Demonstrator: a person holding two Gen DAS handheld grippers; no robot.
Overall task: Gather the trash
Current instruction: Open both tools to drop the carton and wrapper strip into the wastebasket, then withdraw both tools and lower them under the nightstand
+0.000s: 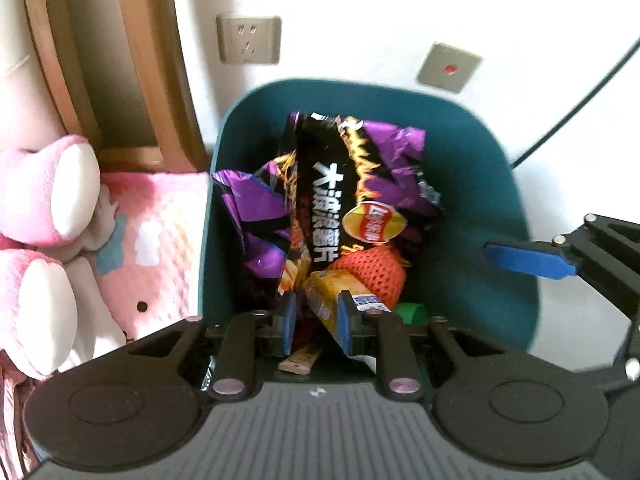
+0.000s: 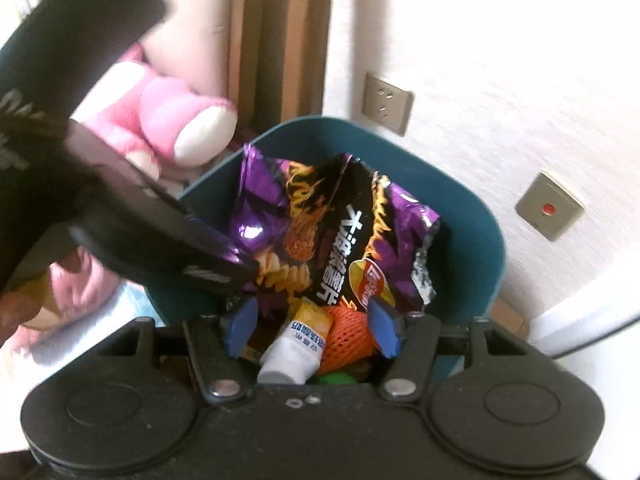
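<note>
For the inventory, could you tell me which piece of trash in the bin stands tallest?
The purple-and-black chip bag; it rises above the orange foam net and yellow carton.

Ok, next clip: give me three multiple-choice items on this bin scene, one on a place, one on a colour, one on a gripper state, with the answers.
1. Where is the purple chip bag?
A. on the pink bedding
B. inside the bin
C. on the floor beside the bin

2. What colour is the foam net lying in the bin?
A. orange
B. white
C. blue

3. How does the right gripper stand?
A. clamped on the chip bag
B. shut with nothing in it
C. open above the trash

Answers: 1 B, the bag stands between the teal walls of the bin in both views. 2 A, the mesh sleeve under the bag is plainly orange. 3 C, in the right wrist view its blue pads stand well apart over the trash, pressing on nothing.
</note>
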